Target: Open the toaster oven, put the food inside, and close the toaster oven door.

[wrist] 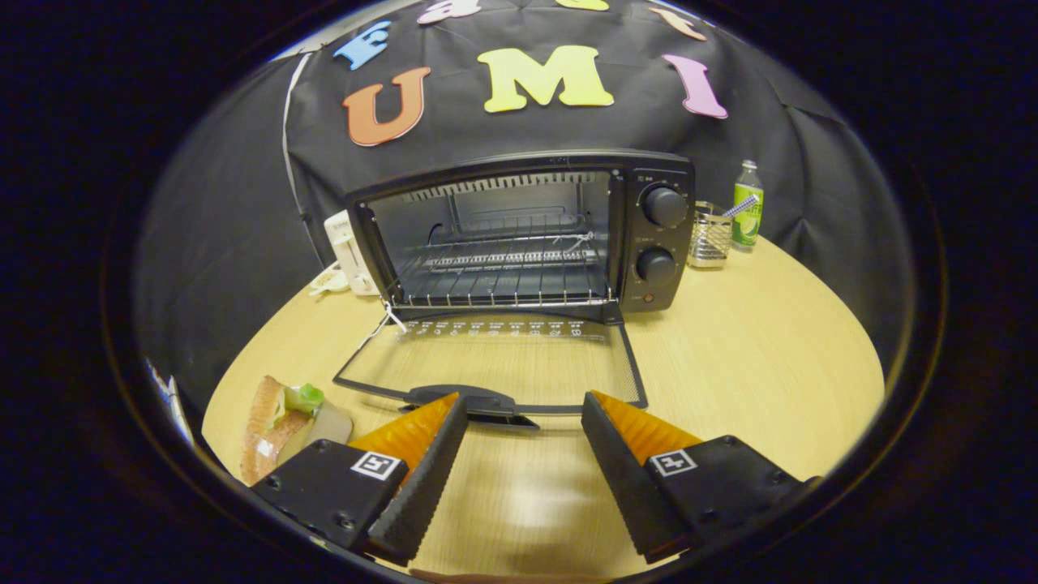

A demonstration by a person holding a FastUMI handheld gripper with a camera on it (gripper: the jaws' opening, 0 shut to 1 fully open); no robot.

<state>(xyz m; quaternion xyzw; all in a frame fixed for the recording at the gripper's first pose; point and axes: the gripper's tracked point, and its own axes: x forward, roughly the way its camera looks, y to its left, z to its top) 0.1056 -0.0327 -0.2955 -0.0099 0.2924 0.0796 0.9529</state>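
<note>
While its fingers stand wide apart and empty, the gripper (523, 422) hovers over a pale wooden table (754, 365) just short of the door handle (474, 403). Beyond, the toaster oven (527, 235) sits open, door flat; the sandwich (288, 422) lies left of the fingers.

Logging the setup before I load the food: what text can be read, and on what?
Nothing legible.
Oven door: printed row by hinge, too small.
Knob markings: too small.
Bottle label: blurred.
Gripper, open near the door handle: coded squares, no words.
</note>
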